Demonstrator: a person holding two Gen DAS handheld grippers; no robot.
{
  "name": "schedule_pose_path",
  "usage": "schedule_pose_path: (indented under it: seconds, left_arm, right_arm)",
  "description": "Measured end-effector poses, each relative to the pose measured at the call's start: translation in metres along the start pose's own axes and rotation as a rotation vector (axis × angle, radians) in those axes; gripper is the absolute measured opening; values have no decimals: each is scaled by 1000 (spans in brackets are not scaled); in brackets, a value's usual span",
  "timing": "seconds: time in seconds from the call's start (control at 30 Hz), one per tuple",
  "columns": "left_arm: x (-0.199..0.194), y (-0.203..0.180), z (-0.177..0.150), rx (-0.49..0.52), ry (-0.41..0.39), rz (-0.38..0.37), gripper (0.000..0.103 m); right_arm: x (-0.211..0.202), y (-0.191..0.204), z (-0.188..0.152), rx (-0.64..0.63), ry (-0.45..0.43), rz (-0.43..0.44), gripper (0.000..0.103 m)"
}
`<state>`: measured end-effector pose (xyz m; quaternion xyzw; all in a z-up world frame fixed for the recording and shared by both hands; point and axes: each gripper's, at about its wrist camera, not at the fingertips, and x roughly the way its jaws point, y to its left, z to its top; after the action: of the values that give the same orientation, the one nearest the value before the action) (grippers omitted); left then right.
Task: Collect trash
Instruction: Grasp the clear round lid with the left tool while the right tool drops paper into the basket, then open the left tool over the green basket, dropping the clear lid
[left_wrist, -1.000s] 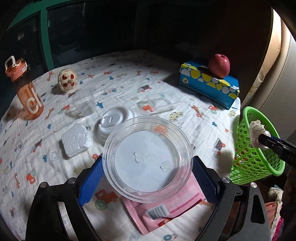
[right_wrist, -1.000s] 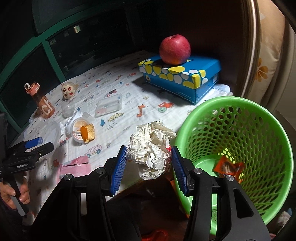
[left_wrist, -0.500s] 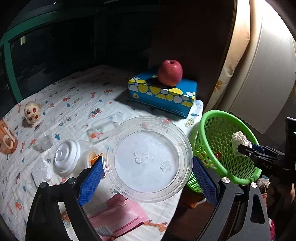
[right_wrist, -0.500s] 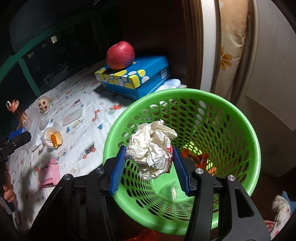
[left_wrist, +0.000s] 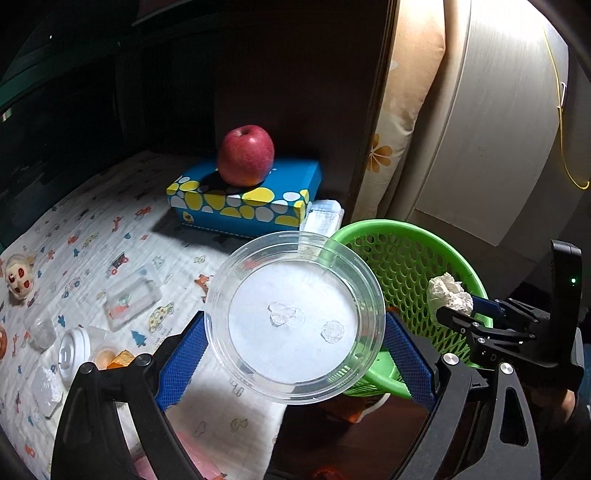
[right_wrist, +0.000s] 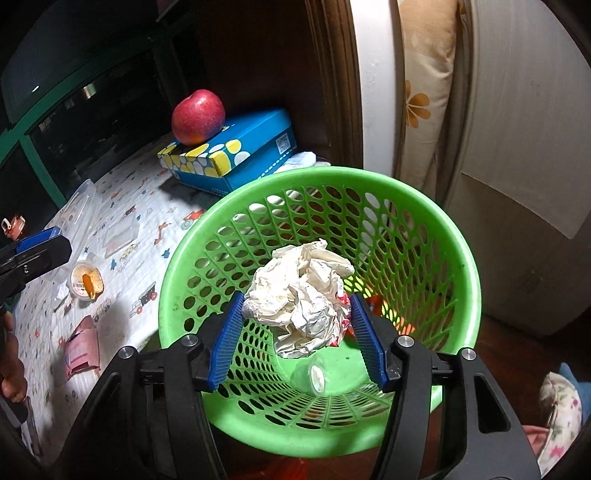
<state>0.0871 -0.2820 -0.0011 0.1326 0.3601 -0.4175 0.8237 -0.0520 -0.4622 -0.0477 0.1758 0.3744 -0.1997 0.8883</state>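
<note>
Right wrist view: right gripper (right_wrist: 297, 301) poised directly over the mouth of the green basket (right_wrist: 332, 177), blue fingers (right_wrist: 225, 336) just now widened, yet with crumpled paper (right_wrist: 295, 291) between them and touching both pads, so gripped loosely and hanging above the basket's inside. Down on the basket floor, a small clear cup (right_wrist: 314, 373); against its far inner wall, an orange wrapper (right_wrist: 380, 302), partly hidden behind the paper.

Left wrist view: left gripper (left_wrist: 295, 321) raised just beside the basket on its bench side, fingers (left_wrist: 181, 365) spread wide and clamped across the rim of a clear round lid (left_wrist: 295, 295), flat face toward the camera, edge overlapping the basket's nearest rim in the picture.

Behind the basket, on the cloth-covered bench (left_wrist: 110, 236): a blue spotted box (left_wrist: 258, 195) with a red apple (left_wrist: 245, 155) on top. Further from the basket: a pink packet (right_wrist: 81, 350) and a cup with orange peel (right_wrist: 86, 280).
</note>
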Motion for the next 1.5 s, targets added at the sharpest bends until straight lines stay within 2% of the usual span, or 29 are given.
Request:
schedule_pose_path:
  seconds: [0.27,0.8,1.03,1.23,1.5]
  left_arm:
    - [13,-28,9,43,13,-38,90]
    - [51,-70,13,68,85,-107,90]
    - [55,-78,10,72,98,-136,94]
    - [44,-69,7,58,86,-118,94]
    - [14,-29,0,5,36,-28,94]
  right_arm:
    - [-9,-12,-3,16,-19,-7,74]
    - [-32,-39,-16,62,-49,-53,78]
    - [-38,-47,-20,82,-58,-56,79]
    - [-40,-39,-18,68,-62,-38,79]
    - [-35,-7,-12,13,-63,18,80]
